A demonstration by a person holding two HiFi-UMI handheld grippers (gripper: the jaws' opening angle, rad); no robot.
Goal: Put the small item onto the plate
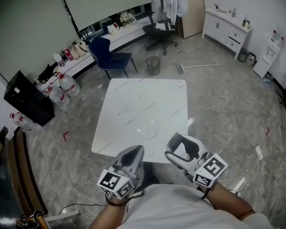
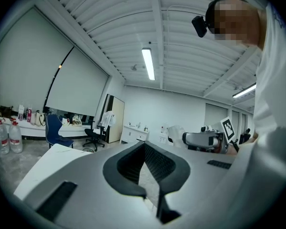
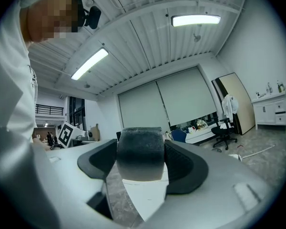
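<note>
A clear glass plate (image 1: 148,127) lies on the white table (image 1: 133,104), near its front edge. My right gripper (image 1: 180,146) hovers just in front of the table's near right side, shut on a small rounded grey-and-white item (image 3: 139,152) that fills the gap between its jaws (image 3: 140,163). In the head view the item (image 1: 183,150) shows only as a pale patch between the jaws. My left gripper (image 1: 136,152) is held at the table's front edge, below and left of the plate, shut with nothing in it (image 2: 150,175). Both gripper views point up and across the room, so neither shows the plate.
Behind the table stand a blue chair (image 1: 109,56), a black office chair (image 1: 161,32) and a waste bin (image 1: 153,65). A broom (image 1: 198,67) lies on the floor at the back right. Water bottles (image 1: 62,89) and a black box (image 1: 28,101) are to the left.
</note>
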